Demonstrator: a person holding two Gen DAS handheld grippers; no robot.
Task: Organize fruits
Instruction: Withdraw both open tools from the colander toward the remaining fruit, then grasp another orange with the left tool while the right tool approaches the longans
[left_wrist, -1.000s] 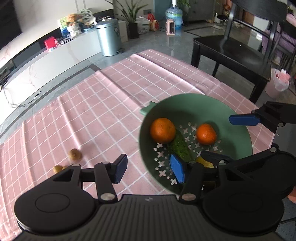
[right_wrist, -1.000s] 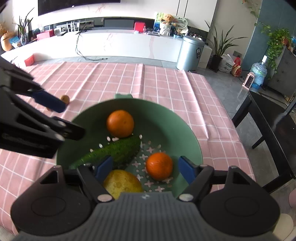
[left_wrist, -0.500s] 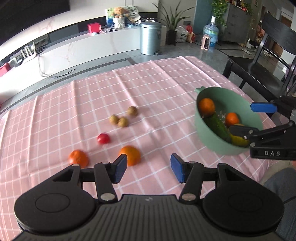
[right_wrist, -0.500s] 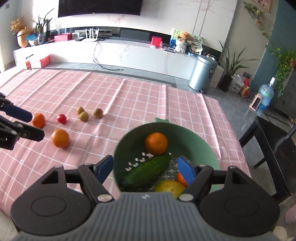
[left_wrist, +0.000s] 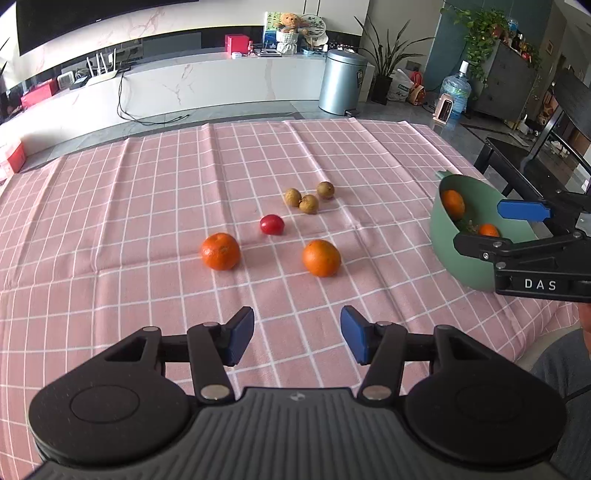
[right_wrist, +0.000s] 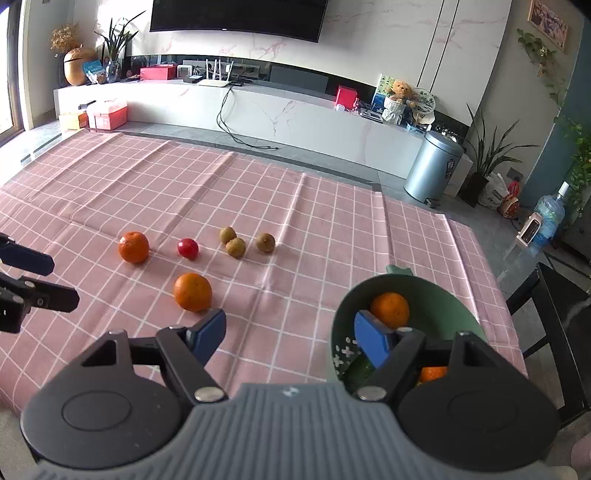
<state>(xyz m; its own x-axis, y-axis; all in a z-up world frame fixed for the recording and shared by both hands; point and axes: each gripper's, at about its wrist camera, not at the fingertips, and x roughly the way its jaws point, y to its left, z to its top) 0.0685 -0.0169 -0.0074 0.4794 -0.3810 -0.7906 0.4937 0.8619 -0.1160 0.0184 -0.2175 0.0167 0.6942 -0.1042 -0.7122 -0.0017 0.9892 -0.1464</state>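
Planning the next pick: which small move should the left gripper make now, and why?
Probably ease the left gripper forward over the nearer orange: its jaws are open and empty, and that orange lies loose on the cloth almost straight ahead, outside the green bowl.

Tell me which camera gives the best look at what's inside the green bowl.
The right wrist view: it looks down into the green bowl, showing two oranges and a cucumber on the perforated bottom. The left wrist view sees the bowl side-on at the frame edge, with the right tool blocking part of it.
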